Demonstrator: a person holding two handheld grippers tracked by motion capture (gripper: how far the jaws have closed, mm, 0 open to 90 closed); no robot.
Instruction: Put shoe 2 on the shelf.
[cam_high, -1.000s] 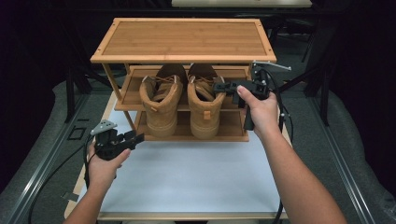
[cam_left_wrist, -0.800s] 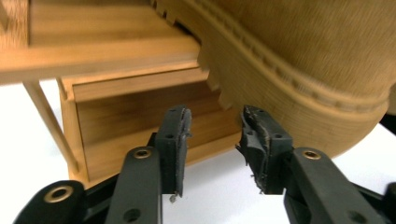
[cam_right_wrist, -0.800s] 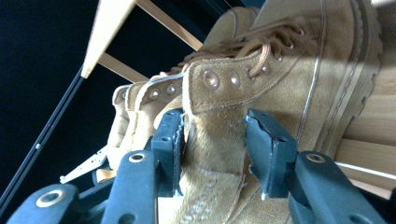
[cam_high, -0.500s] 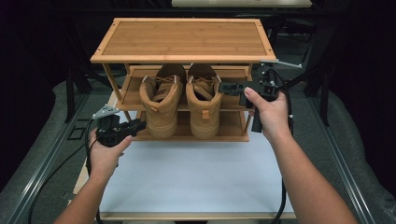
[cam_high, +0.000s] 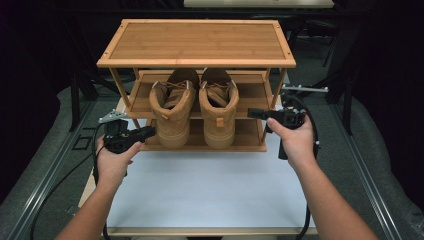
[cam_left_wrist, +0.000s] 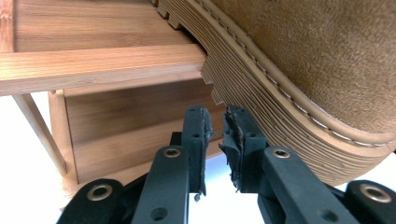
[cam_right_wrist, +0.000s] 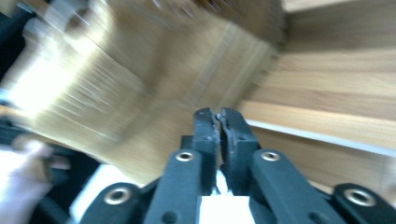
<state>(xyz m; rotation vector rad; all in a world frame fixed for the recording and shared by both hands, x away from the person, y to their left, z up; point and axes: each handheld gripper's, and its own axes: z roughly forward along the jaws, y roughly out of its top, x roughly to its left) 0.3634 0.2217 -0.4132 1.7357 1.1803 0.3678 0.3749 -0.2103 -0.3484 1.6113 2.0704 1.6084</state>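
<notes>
- No legible text, label, brand, number or sign found in any view.
- Boots (cam_high: 172, 107): suede uppers and soles carry no readable marking.
- Wooden rack (cam_high: 196, 42): shelves bare of lettering.
- White table surface (cam_high: 200, 185): unmarked.

Left boot (cam_high: 172, 112): tan suede, high-top, laced, ribbed tan sole. Upright on middle shelf of rack (cam_high: 195, 42), heel toward near edge and overhanging it.

Right boot (cam_high: 218, 112): same make, upright, just beside left boot, parallel, heel also overhanging near edge. Whether the two touch cannot be told.

Left boot's sole close up: layered ribbing, stitched welt (cam_left_wrist: 299, 107).
</notes>
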